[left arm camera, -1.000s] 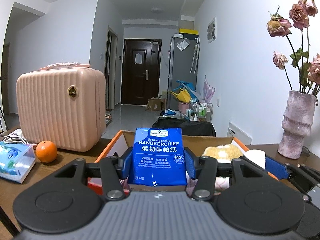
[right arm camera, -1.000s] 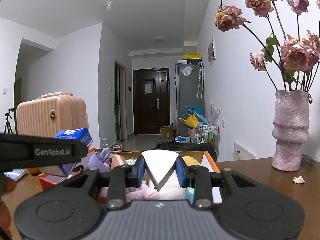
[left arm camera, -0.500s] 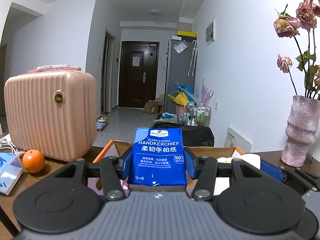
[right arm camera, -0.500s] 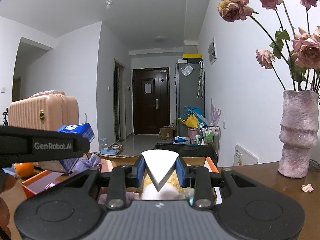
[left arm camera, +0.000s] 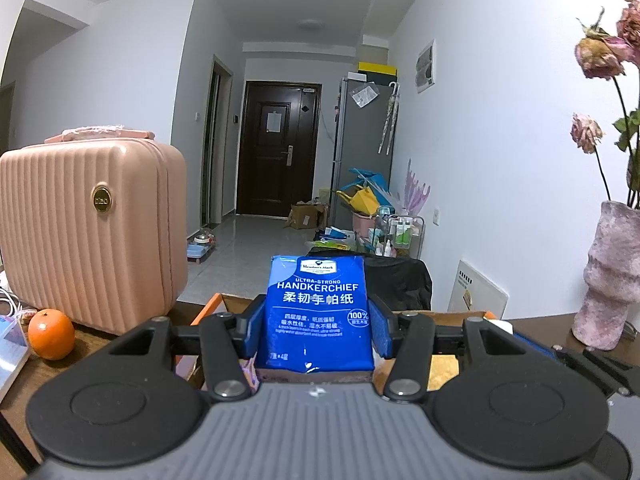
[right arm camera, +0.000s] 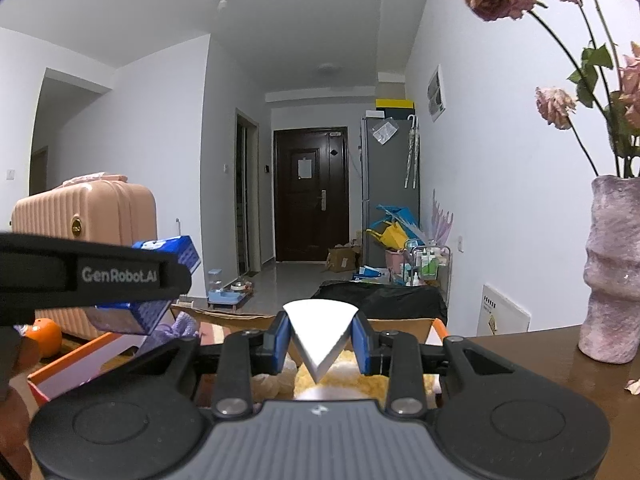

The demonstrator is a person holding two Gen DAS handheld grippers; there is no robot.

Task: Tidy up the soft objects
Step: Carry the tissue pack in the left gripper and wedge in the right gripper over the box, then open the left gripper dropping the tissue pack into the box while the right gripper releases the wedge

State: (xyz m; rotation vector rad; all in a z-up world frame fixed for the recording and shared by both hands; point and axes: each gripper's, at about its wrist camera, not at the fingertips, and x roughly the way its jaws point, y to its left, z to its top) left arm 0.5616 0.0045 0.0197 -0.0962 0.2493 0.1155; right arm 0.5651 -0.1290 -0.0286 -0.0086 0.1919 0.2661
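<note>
Tissues and sponge hung above an open cardboard box (right arm camera: pixel 400 322) on the worktop (right arm camera: pixel 532 350), apparently for sorting soft goods into it. The left tool (left arm camera: pixel 318 316) clamped a blue handkerchief pack (left arm camera: pixel 318 312) upright, label readable; the right tool (right arm camera: pixel 320 338) pinched a white wedge (right arm camera: pixel 320 330) over yellow plush (right arm camera: pixel 344 378) inside the box.

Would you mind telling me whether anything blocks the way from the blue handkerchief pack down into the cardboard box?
Nothing visible does: the handkerchief pack, gripped by the left gripper, hangs right above the open cardboard box.
</note>
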